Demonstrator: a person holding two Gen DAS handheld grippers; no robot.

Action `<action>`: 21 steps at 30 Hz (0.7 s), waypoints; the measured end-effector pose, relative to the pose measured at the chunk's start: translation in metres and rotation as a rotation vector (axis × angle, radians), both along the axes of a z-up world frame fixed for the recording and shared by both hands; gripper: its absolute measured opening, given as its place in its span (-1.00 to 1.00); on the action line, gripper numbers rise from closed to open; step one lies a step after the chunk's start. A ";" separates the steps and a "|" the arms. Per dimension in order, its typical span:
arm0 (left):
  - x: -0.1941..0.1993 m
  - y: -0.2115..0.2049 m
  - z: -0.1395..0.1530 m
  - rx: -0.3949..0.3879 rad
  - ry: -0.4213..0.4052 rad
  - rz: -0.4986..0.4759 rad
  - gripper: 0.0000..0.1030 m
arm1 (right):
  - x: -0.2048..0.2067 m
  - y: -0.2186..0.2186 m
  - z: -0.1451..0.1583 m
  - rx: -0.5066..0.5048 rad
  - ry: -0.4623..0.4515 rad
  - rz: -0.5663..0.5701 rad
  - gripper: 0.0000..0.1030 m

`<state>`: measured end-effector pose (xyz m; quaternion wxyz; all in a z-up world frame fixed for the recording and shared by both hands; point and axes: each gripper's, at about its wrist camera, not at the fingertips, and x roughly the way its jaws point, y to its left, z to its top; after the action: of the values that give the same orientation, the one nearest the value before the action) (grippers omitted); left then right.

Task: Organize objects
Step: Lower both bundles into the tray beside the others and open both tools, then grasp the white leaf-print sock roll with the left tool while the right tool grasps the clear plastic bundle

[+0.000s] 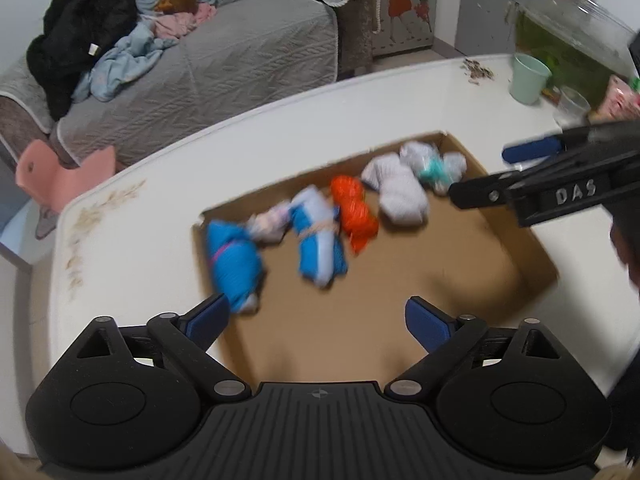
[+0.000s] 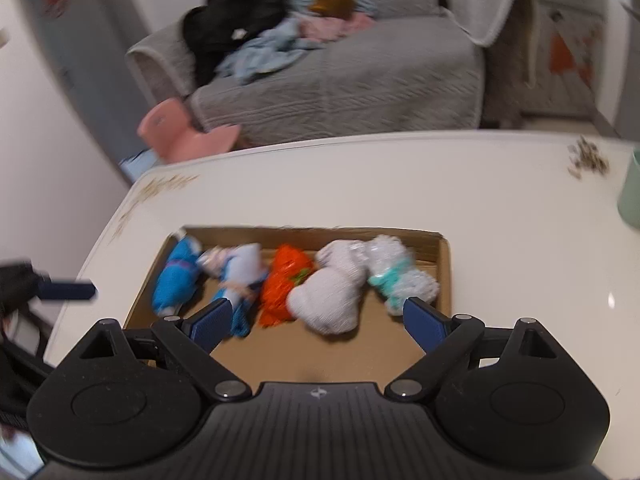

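Shallow cardboard box [image 2: 443,258] sits flat on the white counter [image 2: 360,184], open top. Six rolled cloth bundles are lined up along its far wall; the near half of the box floor is bare.

Order left to right, right wrist view:
- blue bundle [image 2: 176,280] in the far-left corner
- small pale patterned bundle [image 2: 214,258], touching the next one
- blue-and-white bundle [image 2: 244,276] tied with a band
- orange bundle [image 2: 282,284]
- grey-white bundle [image 2: 330,300], biggest, leaning on the orange one
- white-and-teal bundle [image 2: 394,276] near the far-right corner

All are inside the box; neighbours mostly touch. The frames are blurred, so I can't read fabric details.

Left gripper [image 1: 316,318] hangs above the near-left part of the box, fingers [image 1: 210,316] spread wide, nothing between them. Right gripper [image 2: 318,318] is over the near edge, fingers [image 2: 424,322] also spread, nothing gripped; bundles lie beyond its tips.

Other containers: mint-green cup [image 1: 529,78] on the counter's far-right corner, contents not visible. Clear plastic cup [image 1: 572,106] beside it. Glass tank [image 1: 572,40] with greenish water behind them.
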<state>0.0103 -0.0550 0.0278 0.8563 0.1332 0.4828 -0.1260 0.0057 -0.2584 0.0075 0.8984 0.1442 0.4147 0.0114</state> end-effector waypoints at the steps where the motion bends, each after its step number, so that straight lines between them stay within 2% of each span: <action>1: -0.012 0.005 0.001 -0.001 0.005 -0.009 0.93 | -0.005 0.005 0.003 -0.019 -0.005 0.027 0.83; 5: -0.053 0.022 -0.006 0.006 0.052 -0.045 0.97 | -0.037 0.021 0.010 -0.037 -0.029 0.108 0.90; 8: -0.071 0.031 -0.026 -0.058 0.136 -0.027 0.97 | -0.067 0.033 0.006 -0.051 -0.022 0.151 0.90; 11: -0.074 0.029 -0.051 -0.098 0.233 -0.020 0.97 | -0.093 0.047 -0.001 -0.063 -0.030 0.232 0.90; 15: -0.067 0.020 -0.081 -0.088 0.317 -0.027 0.97 | -0.110 0.071 -0.007 -0.137 -0.071 0.360 0.89; 18: -0.057 0.019 -0.100 -0.089 0.361 0.006 0.97 | -0.104 0.082 -0.019 -0.170 -0.021 0.413 0.50; 19: -0.053 0.022 -0.106 -0.113 0.388 0.026 0.97 | -0.098 0.083 -0.022 -0.157 0.003 0.424 0.38; 21: -0.048 0.029 -0.114 -0.163 0.435 0.067 0.97 | -0.088 0.085 -0.026 -0.134 0.033 0.441 0.33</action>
<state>-0.0373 -0.0258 -0.0864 0.7437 0.0174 0.6484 -0.1619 -0.0819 -0.1737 -0.0187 0.8749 -0.0100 0.4505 0.1776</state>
